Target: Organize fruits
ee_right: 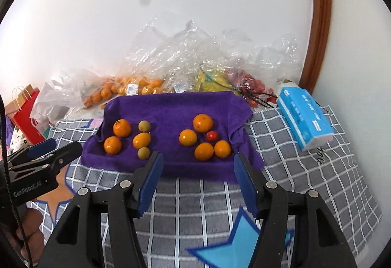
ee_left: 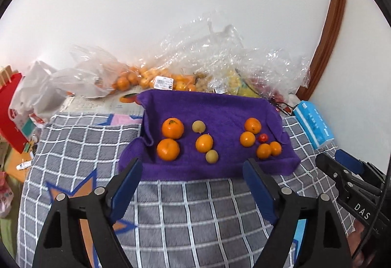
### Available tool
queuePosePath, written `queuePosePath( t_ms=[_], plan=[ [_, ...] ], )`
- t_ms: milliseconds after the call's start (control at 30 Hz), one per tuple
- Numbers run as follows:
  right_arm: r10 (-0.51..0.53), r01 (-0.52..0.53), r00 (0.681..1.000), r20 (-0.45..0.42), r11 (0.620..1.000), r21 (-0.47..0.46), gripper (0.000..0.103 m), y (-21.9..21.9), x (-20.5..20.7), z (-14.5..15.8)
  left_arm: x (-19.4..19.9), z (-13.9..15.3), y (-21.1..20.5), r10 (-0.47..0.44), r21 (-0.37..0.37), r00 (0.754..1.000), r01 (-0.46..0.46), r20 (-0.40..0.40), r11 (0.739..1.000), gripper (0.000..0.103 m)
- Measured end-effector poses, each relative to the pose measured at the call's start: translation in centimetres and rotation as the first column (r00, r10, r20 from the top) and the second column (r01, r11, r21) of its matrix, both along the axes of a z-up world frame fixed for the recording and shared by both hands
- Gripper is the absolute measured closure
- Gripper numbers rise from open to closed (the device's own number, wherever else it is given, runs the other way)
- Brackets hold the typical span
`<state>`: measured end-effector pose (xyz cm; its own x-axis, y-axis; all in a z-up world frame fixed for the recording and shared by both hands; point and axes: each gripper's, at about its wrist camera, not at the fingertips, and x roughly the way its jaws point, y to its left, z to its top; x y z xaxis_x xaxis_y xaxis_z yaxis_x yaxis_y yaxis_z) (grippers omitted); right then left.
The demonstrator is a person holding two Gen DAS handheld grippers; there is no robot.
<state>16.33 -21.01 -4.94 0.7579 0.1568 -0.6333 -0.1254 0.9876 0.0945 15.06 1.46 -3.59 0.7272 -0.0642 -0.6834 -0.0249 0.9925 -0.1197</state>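
Note:
A purple towel [ee_left: 220,109] [ee_right: 171,106] lines a tray on the checked blanket. On its left lie two large oranges [ee_left: 172,128] [ee_right: 121,128], a smaller orange fruit [ee_left: 204,143] [ee_right: 141,140] and two small green fruits [ee_left: 198,126] [ee_right: 143,153]. On its right lie several oranges [ee_left: 252,125] [ee_right: 202,123] and a small red tomato [ee_left: 263,137] [ee_right: 211,135]. My left gripper [ee_left: 193,167] is open and empty, just short of the towel's near edge. My right gripper [ee_right: 198,163] is open and empty at the near edge; it also shows in the left wrist view [ee_left: 342,167].
Clear plastic bags of oranges [ee_left: 136,80] [ee_right: 122,89], yellow fruit [ee_right: 210,80] and red tomatoes [ee_right: 254,87] lie behind the towel by the wall. A blue tissue pack [ee_left: 314,125] [ee_right: 305,116] lies at right. A red paper bag [ee_left: 9,111] stands at left.

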Motion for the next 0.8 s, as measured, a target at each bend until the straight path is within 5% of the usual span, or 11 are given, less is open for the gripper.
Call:
queuePosePath(
  t_ms=[333, 800],
  plan=[
    [-0.007, 0.005, 0.996, 0.092, 1.000, 0.021, 0.008, -0.9, -4.8, 1.1, -5.2, 1.5, -0.1, 0.031, 0.030, 0.996, -0.033, 0.085, 0.999, 0.017],
    [-0.026, 0.024, 0.995, 0.098, 0.999, 0.024, 0.007, -1.8, -6.7, 0.8, -6.8, 1.2, -1.3, 0.029, 0.062, 0.995, -0.036, 0.098, 0.997, 0.016]
  ],
)
